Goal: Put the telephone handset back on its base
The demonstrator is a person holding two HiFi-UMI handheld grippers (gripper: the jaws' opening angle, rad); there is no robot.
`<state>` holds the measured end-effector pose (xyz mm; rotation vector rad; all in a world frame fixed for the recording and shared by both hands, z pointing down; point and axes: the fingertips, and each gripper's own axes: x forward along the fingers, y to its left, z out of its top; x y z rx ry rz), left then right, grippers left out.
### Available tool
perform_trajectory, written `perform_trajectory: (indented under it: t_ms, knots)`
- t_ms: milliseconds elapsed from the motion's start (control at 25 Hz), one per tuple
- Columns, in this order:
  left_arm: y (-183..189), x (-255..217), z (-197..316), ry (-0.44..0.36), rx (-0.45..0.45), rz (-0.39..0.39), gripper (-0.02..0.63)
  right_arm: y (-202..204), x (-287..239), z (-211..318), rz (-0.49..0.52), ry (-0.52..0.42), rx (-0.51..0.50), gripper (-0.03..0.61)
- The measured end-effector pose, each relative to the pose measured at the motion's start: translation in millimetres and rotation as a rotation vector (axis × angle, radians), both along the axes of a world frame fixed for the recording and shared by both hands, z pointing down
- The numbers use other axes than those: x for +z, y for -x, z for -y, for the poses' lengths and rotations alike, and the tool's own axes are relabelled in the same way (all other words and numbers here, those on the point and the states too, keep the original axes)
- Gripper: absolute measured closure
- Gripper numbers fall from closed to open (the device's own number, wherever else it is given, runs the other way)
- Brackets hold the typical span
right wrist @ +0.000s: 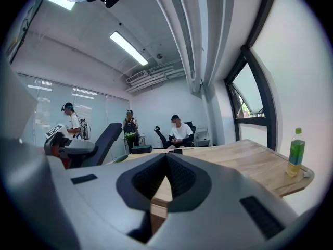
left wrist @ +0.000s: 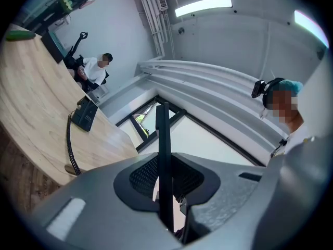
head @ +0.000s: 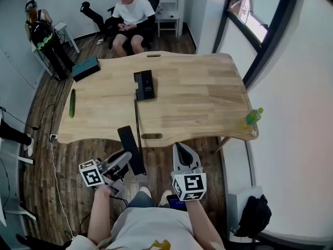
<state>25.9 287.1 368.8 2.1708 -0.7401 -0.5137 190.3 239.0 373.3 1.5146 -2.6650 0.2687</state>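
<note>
The black telephone base (head: 144, 85) lies near the middle of the wooden table (head: 197, 98). Its coiled cord (head: 137, 120) runs over the near edge down to the black handset (head: 131, 150). My left gripper (head: 125, 158) is shut on the handset, holding it below and in front of the table edge. In the left gripper view the handset (left wrist: 163, 155) stands edge-on as a thin dark bar between the pads, with the base (left wrist: 85, 113) and cord (left wrist: 70, 145) far off on the table. My right gripper (head: 182, 152) hangs beside it, shut with nothing in it, facing the table edge (right wrist: 156, 189).
A green cucumber (head: 72, 103) lies at the table's left end and a dark teal box (head: 86, 68) at the far left corner. A green bottle (head: 252, 117) stands at the right edge. One person sits beyond the table, another stands at far left. A black bag (head: 255, 215) rests on the floor at right.
</note>
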Motion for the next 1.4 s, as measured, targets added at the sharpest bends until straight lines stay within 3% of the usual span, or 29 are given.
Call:
perform_trajectory:
  t_ms: [440, 760, 1200, 1400]
  knots:
    - [2.7, 14.4, 46.5, 0.023, 0.021, -0.004, 0.538, 3.1, 21.7, 48.4, -0.02, 0.041, 0.012, 0.575]
    - [30.4, 35.2, 132.0, 0.055, 0.046, -0.047, 0.538, 28.7, 47.0, 130.6, -0.038, 0.086, 0.031, 0.575]
    - [64.2, 73.4, 257.3, 0.208, 0.093, -0.252, 0.54, 95.4, 78.5, 236.9, -0.055, 0.197, 0.036, 0.575]
    - [79.8, 79.2, 291.2, 0.23, 0.103, -0.31, 0.54, 99.2, 83.9, 265.6, -0.067, 0.218, 0.073, 0.575]
